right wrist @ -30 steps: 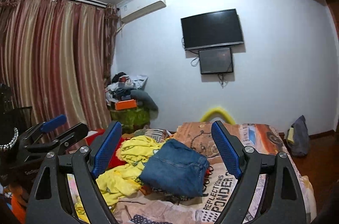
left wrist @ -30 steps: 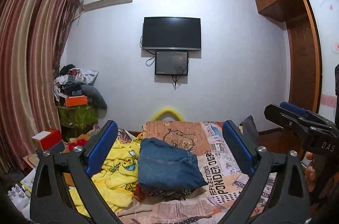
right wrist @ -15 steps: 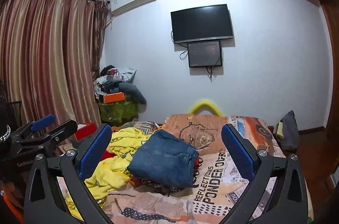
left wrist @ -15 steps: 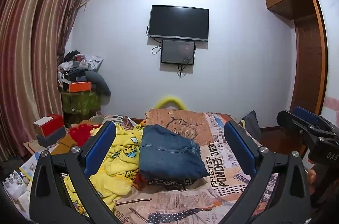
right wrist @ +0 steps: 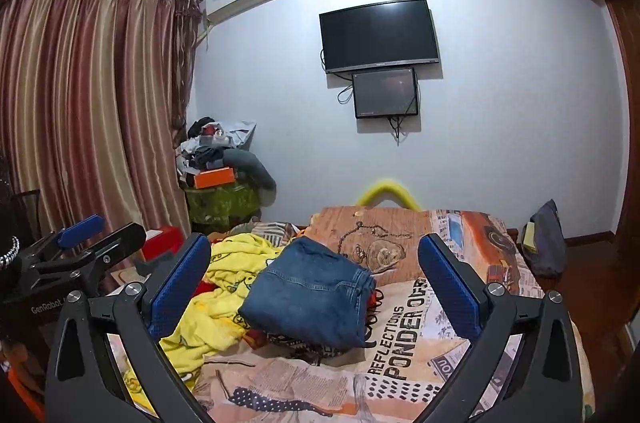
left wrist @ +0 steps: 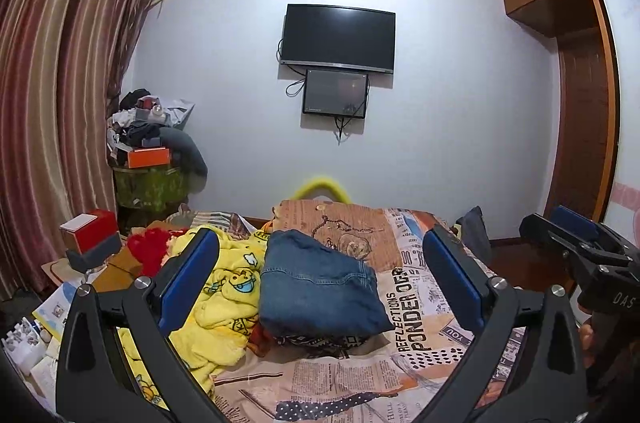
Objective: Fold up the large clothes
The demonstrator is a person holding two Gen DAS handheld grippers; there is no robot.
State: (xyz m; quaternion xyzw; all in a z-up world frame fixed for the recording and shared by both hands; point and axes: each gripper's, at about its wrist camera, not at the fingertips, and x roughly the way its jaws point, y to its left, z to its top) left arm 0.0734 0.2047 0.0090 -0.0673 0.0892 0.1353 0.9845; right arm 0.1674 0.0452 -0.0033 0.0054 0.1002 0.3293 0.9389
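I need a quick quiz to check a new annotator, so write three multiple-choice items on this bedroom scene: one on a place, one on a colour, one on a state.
1. Where do the folded jeans lie?
A. on the bed, right of the yellow blanket
B. on the floor
C. on the corner pile

2. What colour is the box on the corner pile?
A. green
B. orange
C. white

3. How does the right tool stand?
A. shut on the jeans
B. shut on the blanket
C. open, gripping nothing

Answers:
1 A: both views show the jeans on the printed bedcover, with the blanket to their left.
2 B: the box is plainly orange.
3 C: its blue pads stand wide apart, clear of the jeans; its jaws have just been opening.
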